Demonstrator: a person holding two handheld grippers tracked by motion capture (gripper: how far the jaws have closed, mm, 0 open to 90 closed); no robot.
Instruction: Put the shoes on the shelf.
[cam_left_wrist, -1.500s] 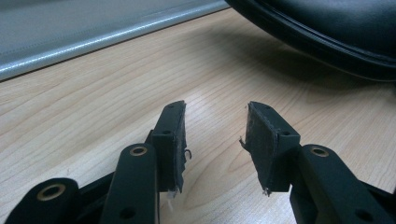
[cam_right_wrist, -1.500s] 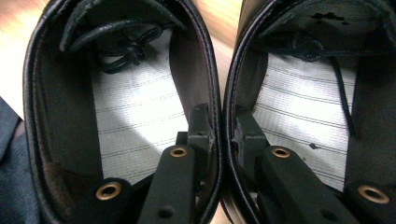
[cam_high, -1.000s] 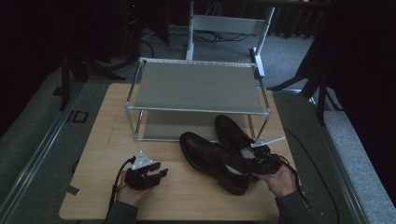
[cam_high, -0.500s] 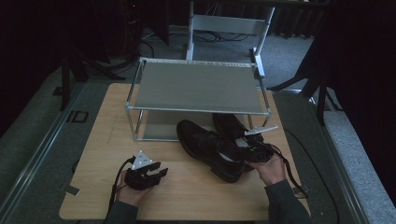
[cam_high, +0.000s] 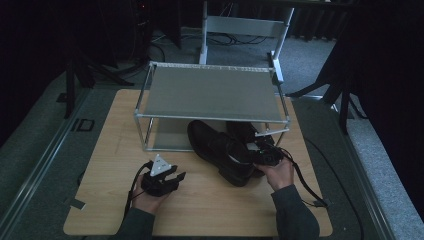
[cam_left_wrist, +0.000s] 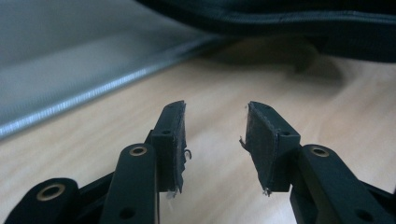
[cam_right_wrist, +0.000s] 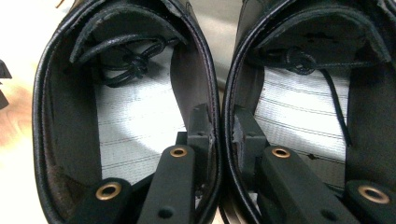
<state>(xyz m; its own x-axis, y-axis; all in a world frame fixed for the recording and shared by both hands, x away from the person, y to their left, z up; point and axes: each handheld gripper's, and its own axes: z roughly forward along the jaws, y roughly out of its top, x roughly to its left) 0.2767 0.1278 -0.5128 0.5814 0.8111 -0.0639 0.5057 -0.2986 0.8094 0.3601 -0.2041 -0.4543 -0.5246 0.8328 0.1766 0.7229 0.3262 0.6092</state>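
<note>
I have the right gripper (cam_high: 260, 156) clamped on a pair of black shoes (cam_high: 227, 150), and the right gripper view shows how: one jaw sits inside the left-hand shoe (cam_right_wrist: 126, 112), the other inside the right-hand shoe (cam_right_wrist: 317, 102), with the two adjoining collar walls pinched together between the pads (cam_right_wrist: 201, 128). The jaws stand nearly closed, with only the two leather walls between them. Pale striped insoles and loose black laces show inside both shoes.

On the wooden table (cam_high: 115, 125) the pair lies right of centre, nearer the right edge than the left. The toes point toward the far side and reach under the front rail of the metal shelf rack (cam_high: 212, 92), whose top shelf is bare. The heels face the near edge, where my right hand (cam_high: 277, 172) holds the gripper against them.

My left gripper (cam_high: 161, 175) rests low near the near-left part of the table, well apart from the shoes. In its own view its jaws stand apart with bare wood between the pads (cam_left_wrist: 173, 140), and the dark side of a shoe (cam_left_wrist: 299, 23) crosses the top beyond them, not touching.
</note>
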